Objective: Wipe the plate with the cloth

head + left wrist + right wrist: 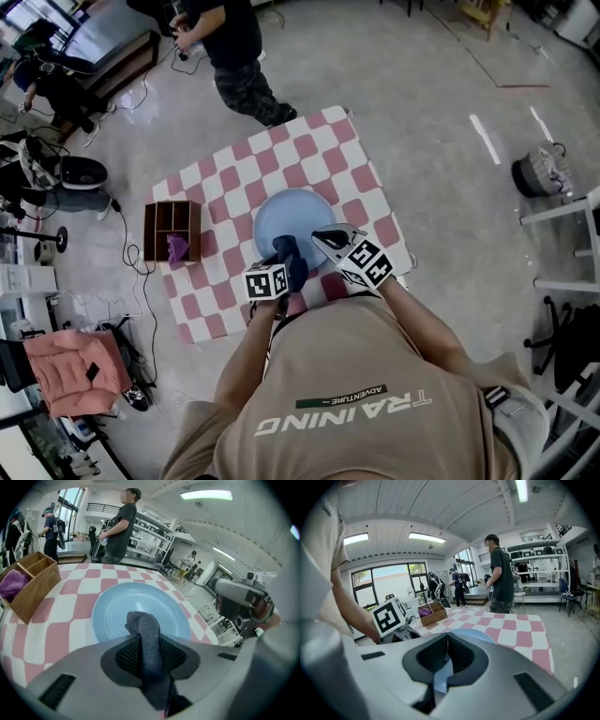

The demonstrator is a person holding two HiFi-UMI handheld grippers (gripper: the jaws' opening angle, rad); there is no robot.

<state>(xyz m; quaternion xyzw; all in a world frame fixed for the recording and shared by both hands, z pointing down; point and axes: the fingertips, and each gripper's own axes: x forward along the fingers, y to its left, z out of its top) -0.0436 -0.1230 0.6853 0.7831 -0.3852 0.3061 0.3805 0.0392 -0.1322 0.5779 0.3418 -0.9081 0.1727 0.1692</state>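
Pink-checked tabletop [319,141] in a workshop: one blue plate [286,211], one wooden box [150,231], left gripper [145,645] clamping one dark cloth [140,620], right gripper [447,641] pinching the plate's rim.

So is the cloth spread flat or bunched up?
Bunched up: the cloth is a narrow dark wad pinched between the left gripper's jaws, its end over the blue plate.

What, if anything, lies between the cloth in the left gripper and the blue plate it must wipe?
Nothing visible. The cloth in the left gripper sits right over the near part of the plate; the right gripper only holds the rim at the side.
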